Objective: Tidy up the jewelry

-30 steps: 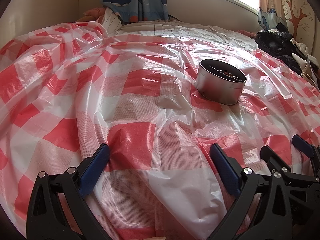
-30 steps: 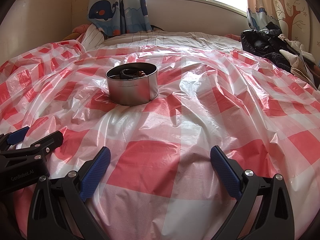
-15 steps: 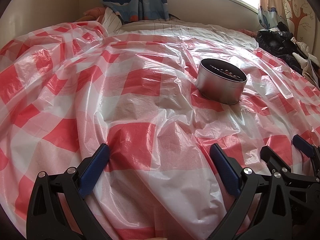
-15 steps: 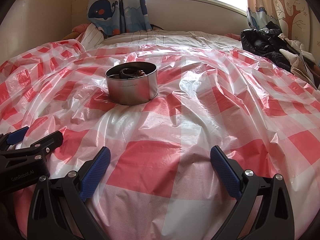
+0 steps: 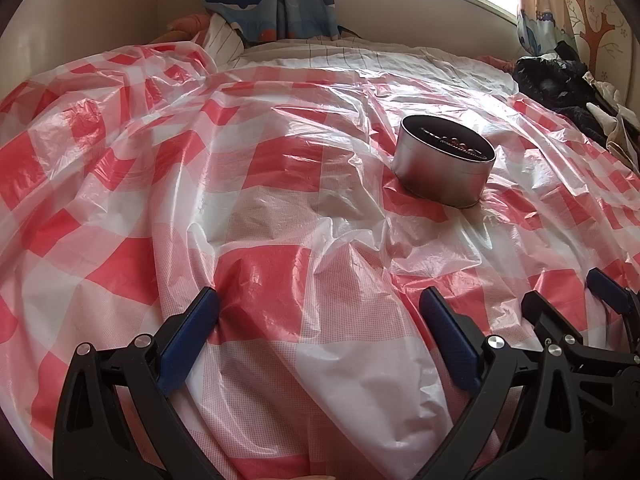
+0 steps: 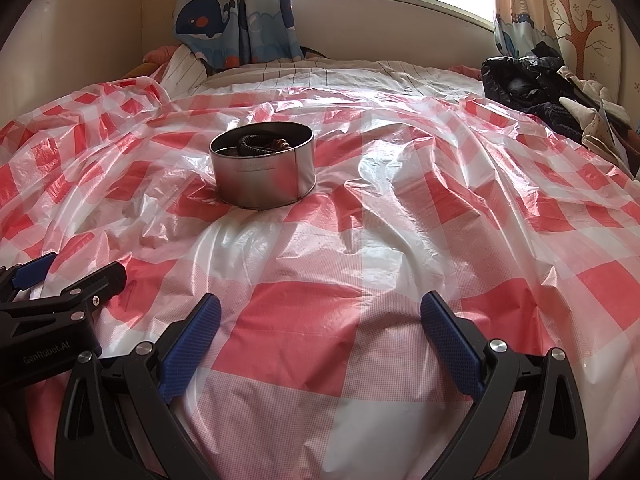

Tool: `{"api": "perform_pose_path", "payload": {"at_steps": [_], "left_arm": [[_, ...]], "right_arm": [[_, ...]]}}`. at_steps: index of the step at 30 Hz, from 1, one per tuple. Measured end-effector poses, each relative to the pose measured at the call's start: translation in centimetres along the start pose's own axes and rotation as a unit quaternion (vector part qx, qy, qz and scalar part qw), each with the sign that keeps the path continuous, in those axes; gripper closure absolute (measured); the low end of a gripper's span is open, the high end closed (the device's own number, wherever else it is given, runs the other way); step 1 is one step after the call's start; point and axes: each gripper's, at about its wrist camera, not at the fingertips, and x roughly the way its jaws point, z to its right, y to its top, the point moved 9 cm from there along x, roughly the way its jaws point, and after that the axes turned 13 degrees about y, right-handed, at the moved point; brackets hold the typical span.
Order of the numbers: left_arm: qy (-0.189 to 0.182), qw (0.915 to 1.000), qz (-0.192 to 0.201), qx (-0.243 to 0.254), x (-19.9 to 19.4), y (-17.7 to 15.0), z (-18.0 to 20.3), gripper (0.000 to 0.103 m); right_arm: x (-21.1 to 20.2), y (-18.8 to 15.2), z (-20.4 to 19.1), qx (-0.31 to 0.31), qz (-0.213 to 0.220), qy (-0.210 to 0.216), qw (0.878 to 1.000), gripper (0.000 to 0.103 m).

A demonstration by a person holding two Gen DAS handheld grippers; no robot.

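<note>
— Where does the jewelry sit right now?

— In the round metal tin point(image 6: 264, 170), which stands upright on the red-and-white checked plastic sheet point(image 6: 360, 240) spread over the bed. A dark beaded strand point(image 6: 256, 145) and something reddish-brown lie curled inside, under the rim. I see nothing loose on the sheet around it.

— And the two tools?

— Both low at the near edge of the bed, side by side. The left gripper point(image 5: 320, 320) has its blue-padded fingers spread wide with nothing between them; the right gripper point(image 6: 320, 320) is the same, wide apart and empty.

— Which way does the tin lie from each?

— From the left wrist view the tin point(image 5: 444, 164) is ahead and off to the right; from the right wrist view it is ahead and a little to the left. So it stands between the two lines of sight, well apart from either pair of fingers.

— Which is nearer?

— The right one, I judge: the tin sits closer to its centre line and looms larger there. Being round, the tin has no long axis to line up with, so a reach from above into the open top would serve from either side. The strand's own lie inside is too small to read.
</note>
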Motion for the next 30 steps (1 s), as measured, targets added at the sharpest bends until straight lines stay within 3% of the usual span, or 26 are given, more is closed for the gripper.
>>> {"api": "perform_pose_path", "payload": {"at_steps": [30], "left_arm": [[0.009, 0.9999, -0.004, 0.005, -0.2, -0.6, -1.0, 0.007]], "right_arm": [[0.0, -0.2, 0.1, 0.001, -0.002, 0.001, 1.0, 0.007]]}}
